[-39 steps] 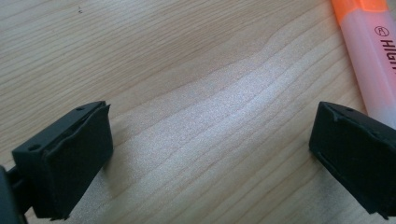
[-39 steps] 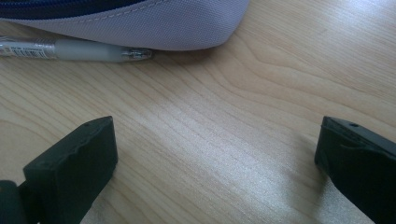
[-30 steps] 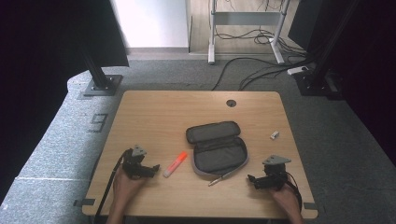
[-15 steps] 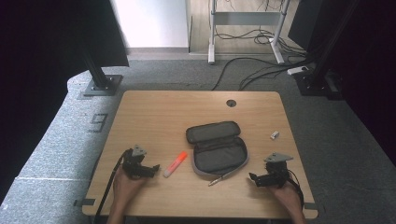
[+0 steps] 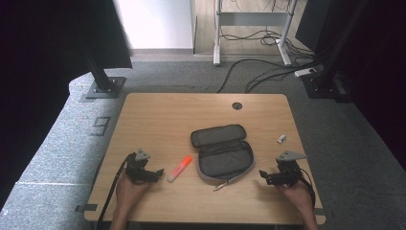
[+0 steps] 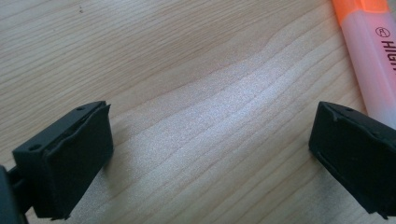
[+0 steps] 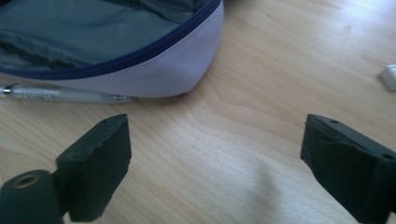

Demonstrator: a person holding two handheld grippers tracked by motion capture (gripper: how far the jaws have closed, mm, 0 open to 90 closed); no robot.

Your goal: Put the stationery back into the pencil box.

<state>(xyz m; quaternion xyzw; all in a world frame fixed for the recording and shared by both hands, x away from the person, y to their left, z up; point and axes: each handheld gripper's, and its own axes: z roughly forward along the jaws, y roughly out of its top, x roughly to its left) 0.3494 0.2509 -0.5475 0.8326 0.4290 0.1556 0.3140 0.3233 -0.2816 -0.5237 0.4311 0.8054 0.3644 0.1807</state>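
Note:
An open grey pencil case [image 5: 222, 151] with a dark zip lies in the middle of the wooden table [image 5: 158, 115]. An orange highlighter [image 5: 179, 168] lies to its left, and a silver pen [image 5: 227, 181] rests against its near edge. My left gripper [image 5: 159, 173] sits low at the table's near left, open, its jaws pointing at the highlighter [image 6: 373, 51], bare wood between them. My right gripper [image 5: 263, 175] rests at the near right, open, facing the case [image 7: 140, 56] and the pen [image 7: 56, 93].
A small white eraser-like piece [image 5: 282, 138] lies right of the case and appears in the right gripper view [image 7: 388, 76]. A round cable hole [image 5: 237, 105] sits near the table's far edge. Cables and stand bases lie on the floor beyond.

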